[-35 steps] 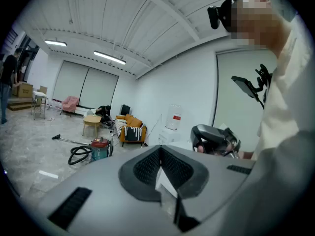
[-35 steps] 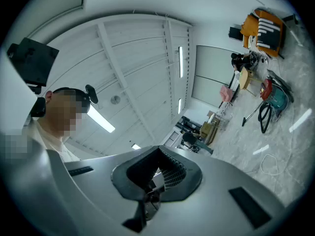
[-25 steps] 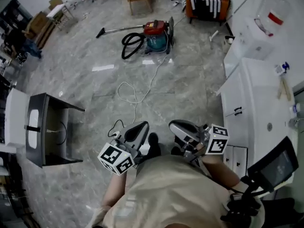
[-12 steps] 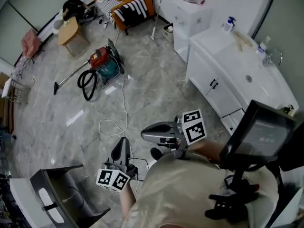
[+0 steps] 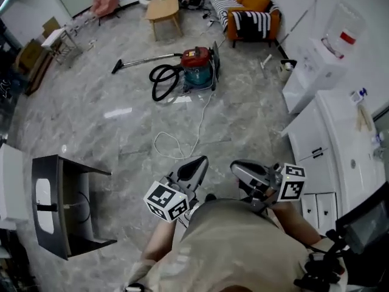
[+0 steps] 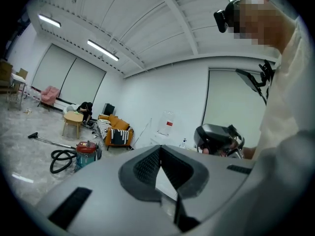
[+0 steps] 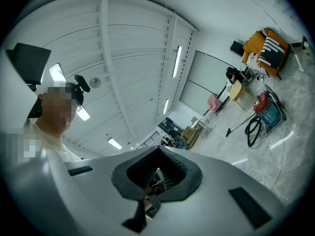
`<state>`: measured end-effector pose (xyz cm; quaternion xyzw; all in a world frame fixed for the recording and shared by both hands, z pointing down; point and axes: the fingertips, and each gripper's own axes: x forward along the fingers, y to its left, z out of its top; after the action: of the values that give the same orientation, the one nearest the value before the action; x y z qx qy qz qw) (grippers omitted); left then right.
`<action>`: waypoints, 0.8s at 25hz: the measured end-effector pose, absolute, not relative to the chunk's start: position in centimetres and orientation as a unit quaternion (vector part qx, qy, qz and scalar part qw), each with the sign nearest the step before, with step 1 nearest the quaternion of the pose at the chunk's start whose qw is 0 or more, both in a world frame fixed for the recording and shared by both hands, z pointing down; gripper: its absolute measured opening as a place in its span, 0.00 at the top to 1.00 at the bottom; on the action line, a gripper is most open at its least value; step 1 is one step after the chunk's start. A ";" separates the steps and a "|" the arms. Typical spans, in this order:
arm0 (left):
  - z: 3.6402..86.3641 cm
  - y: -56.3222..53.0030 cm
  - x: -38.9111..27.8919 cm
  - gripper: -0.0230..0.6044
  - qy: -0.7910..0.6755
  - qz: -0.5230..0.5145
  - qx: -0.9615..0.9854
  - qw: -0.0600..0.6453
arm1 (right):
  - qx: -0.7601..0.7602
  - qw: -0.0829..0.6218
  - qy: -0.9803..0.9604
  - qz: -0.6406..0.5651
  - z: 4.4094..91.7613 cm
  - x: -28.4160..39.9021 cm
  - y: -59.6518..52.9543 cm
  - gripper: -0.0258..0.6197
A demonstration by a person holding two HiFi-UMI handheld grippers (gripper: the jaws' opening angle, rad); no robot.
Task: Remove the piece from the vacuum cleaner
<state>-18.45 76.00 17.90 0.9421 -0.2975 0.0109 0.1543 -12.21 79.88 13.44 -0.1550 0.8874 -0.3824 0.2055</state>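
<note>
The vacuum cleaner (image 5: 197, 67), red on top and teal below, stands on the marble floor far ahead, with a black hose (image 5: 161, 81) coiled at its left and a long wand (image 5: 143, 59) lying leftward. It also shows small in the left gripper view (image 6: 86, 152) and the right gripper view (image 7: 266, 109). My left gripper (image 5: 197, 165) and right gripper (image 5: 238, 168) are held close to the person's chest, both shut and empty, well away from the vacuum. Each points up and outward.
A white power cord (image 5: 176, 142) trails from the vacuum toward me. A dark open cabinet (image 5: 64, 205) stands at the left. White cupboards with a sink counter (image 5: 331, 145) line the right. An orange sofa (image 5: 246, 5) and a small wooden table (image 5: 163, 6) sit at the far end.
The head view has swung back so the vacuum sits at upper centre again. Both grippers stay shut near the body, now side by side.
</note>
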 end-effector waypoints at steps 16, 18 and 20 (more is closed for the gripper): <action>18.9 72.8 -27.6 0.96 -0.354 -0.024 0.919 0.171 | -0.079 0.117 0.901 -0.410 14.8 -23.0 75.8 0.96; 19.0 72.3 -27.9 0.96 -0.359 -0.024 0.917 0.173 | -0.073 0.114 0.900 -0.414 15.0 -23.5 75.1 0.96; 19.1 71.7 -27.8 0.96 -0.362 -0.020 0.916 0.174 | -0.069 0.113 0.900 -0.416 15.2 -23.6 74.3 0.96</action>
<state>-27.84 71.69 19.10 0.9156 -0.3619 -0.0197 0.1740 -23.63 74.26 15.16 -0.0688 0.8998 -0.4156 0.1134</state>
